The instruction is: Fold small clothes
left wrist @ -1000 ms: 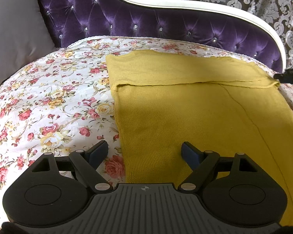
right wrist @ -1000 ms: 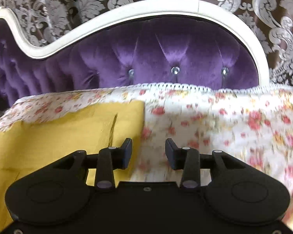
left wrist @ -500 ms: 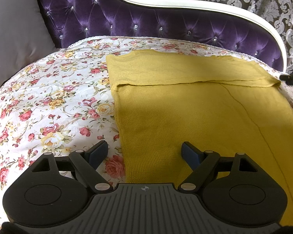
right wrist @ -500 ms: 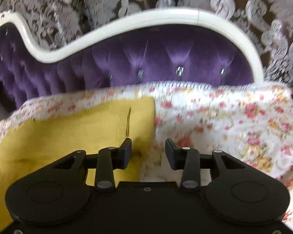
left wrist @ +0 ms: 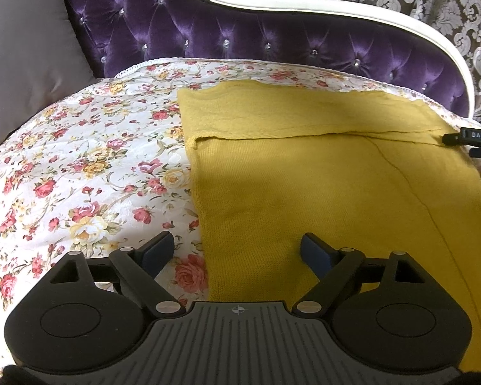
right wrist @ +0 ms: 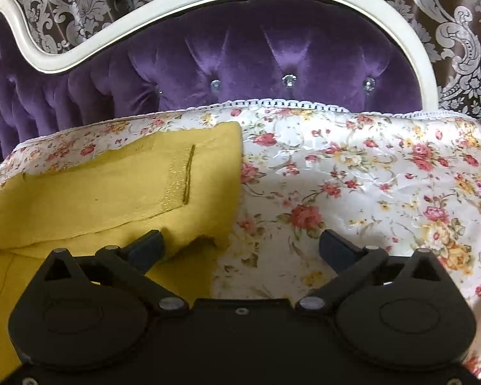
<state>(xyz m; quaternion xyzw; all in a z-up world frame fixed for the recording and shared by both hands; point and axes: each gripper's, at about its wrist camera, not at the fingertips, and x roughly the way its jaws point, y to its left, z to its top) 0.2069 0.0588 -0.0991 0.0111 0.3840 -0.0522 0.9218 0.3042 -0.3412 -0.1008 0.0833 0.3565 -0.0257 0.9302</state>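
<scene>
Fingers (right wrist: 336,250) newly wide beside cloth (right wrist: 112,192)

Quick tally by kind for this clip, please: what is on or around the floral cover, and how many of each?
Yellow knit garment: 1
Floral cover: 1
Grey cushion: 1
Purple tufted backrest: 1
Grippers: 2, the left gripper and the right gripper, both open
Total: 6

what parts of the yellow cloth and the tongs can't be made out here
- Mustard-yellow knitted cloth, near edge: left wrist view, hidden behind the left tongs body.
- Its right side: cut off by that frame's edge.
- Right tongs: only a black tip shows in the left wrist view.
</scene>
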